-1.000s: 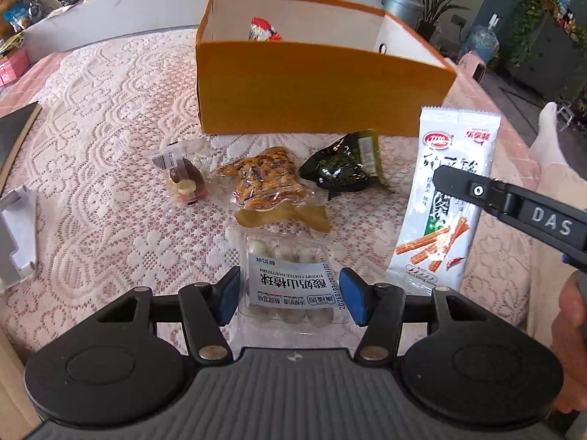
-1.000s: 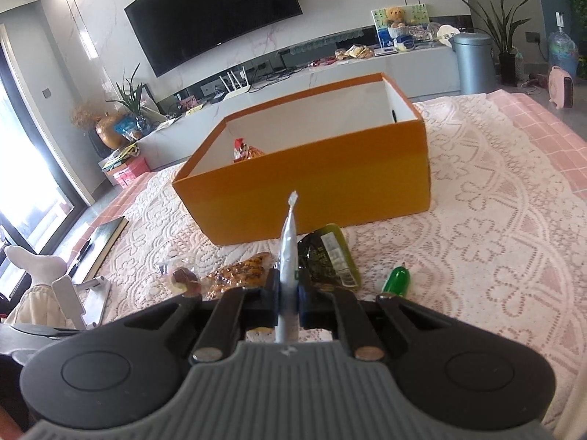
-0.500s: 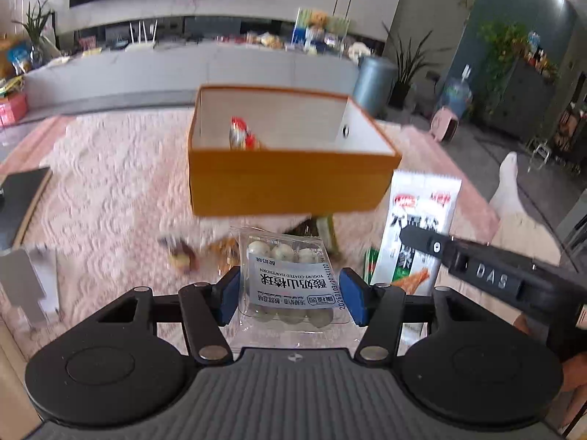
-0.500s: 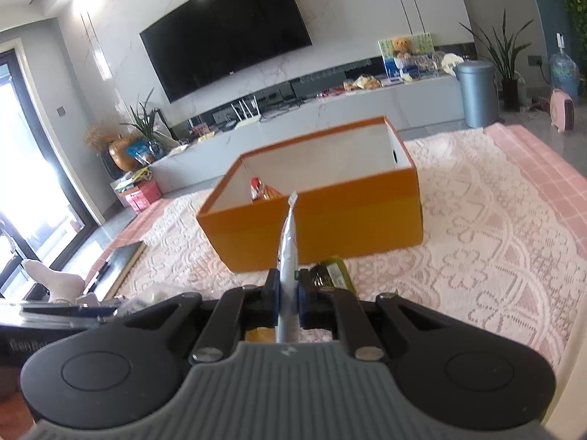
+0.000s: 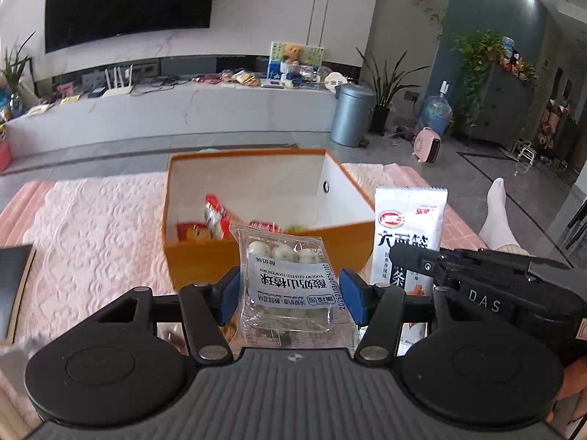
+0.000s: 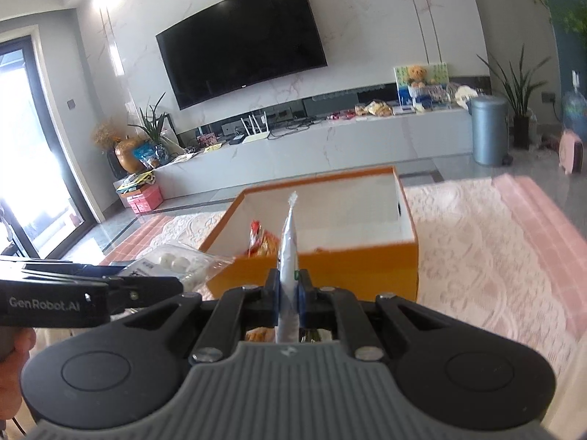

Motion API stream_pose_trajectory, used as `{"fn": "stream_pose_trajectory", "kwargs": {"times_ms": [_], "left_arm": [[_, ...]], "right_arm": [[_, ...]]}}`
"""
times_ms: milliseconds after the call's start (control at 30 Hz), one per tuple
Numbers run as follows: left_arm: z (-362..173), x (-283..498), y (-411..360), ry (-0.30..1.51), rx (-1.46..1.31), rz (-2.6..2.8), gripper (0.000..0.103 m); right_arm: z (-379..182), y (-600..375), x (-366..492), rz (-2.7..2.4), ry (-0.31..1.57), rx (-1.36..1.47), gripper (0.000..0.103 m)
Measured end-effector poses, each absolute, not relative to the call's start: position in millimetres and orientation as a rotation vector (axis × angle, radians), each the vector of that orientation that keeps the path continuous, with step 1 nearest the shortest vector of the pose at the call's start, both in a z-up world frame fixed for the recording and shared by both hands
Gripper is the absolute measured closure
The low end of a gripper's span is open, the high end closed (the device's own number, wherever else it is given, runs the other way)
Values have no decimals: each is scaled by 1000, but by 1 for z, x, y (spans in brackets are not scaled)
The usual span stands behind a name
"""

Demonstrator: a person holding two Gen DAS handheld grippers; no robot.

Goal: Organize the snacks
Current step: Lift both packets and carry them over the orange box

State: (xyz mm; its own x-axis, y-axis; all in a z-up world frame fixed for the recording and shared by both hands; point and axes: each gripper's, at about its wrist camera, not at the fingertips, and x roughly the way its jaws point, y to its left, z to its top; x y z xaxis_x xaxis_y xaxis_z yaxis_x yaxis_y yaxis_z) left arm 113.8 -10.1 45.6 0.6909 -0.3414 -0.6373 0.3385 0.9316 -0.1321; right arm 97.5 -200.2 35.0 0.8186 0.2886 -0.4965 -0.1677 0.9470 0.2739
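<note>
My left gripper [image 5: 288, 295] is shut on a clear pack of white yogurt hawthorn balls [image 5: 284, 280] and holds it in the air just in front of the open orange box [image 5: 205, 262]. My right gripper [image 6: 288, 295] is shut on a long white snack-stick packet [image 6: 288, 256], seen edge-on; the packet also shows flat in the left wrist view [image 5: 409, 227], at the box's right side. The box [image 6: 367, 269] holds several red snack packets [image 5: 214, 216]. The left gripper's pack shows in the right wrist view [image 6: 172, 264], left of the box.
A pink lace cloth [image 5: 91, 227] covers the table around the box. A black tablet edge [image 5: 14, 286] lies at the far left. Behind the table are a TV console [image 6: 330, 143] and a grey bin [image 5: 352, 115].
Both grippers have lifted their packets off the table and moved toward the box. The box interior now shows from above, and the loose snacks on the cloth have dropped out of view.
</note>
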Motion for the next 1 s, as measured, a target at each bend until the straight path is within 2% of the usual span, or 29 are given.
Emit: {"fn": "stream_pose_trajectory", "kwargs": {"times_ms": [567, 833, 1000], "left_arm": [[50, 200, -34, 637, 23, -389, 38], [21, 246, -37, 675, 34, -343, 38], [-1, 266, -45, 719, 84, -326, 38]], "right_arm": [[64, -207, 218, 193, 514, 163, 98], [47, -197, 278, 163, 551, 126, 98], [17, -195, 317, 125, 641, 94, 98]]}}
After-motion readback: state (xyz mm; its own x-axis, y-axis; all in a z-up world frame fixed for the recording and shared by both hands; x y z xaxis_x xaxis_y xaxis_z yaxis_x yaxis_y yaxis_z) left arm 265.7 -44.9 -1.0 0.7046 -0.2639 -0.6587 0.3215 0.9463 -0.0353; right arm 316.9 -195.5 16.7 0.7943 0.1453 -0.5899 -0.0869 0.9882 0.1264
